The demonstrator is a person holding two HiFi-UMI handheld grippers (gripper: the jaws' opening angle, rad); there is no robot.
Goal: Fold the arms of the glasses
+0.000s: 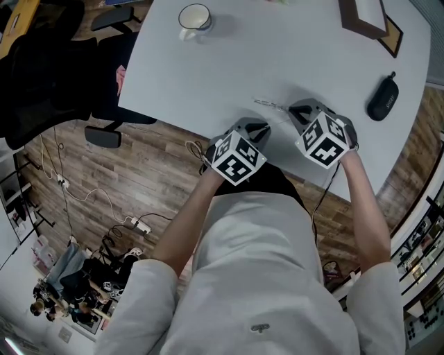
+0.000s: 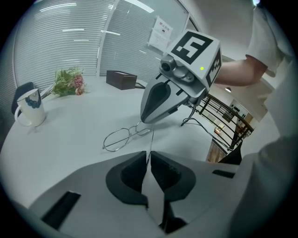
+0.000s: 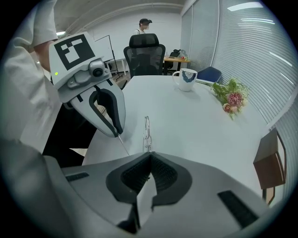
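Thin wire-rimmed glasses (image 1: pixel 267 105) lie near the front edge of the white table (image 1: pixel 291 55). In the left gripper view the lenses (image 2: pixel 122 137) rest on the table, and one thin arm (image 2: pixel 151 144) runs back from them into my left gripper (image 2: pixel 149 155), which is shut on that arm's end. My right gripper (image 3: pixel 149 155) is shut on the end of the frame (image 3: pixel 146 132), which shows edge-on. The two grippers (image 1: pixel 263 128) (image 1: pixel 295 111) stand close together, tips almost meeting over the glasses.
A white mug (image 1: pixel 195 19) stands at the far left of the table, a black case (image 1: pixel 383 97) at the right, and a brown wooden box (image 1: pixel 364 17) at the back. Flowers (image 2: pixel 67 81) lie beyond. A black office chair (image 1: pixel 41 62) stands to the left.
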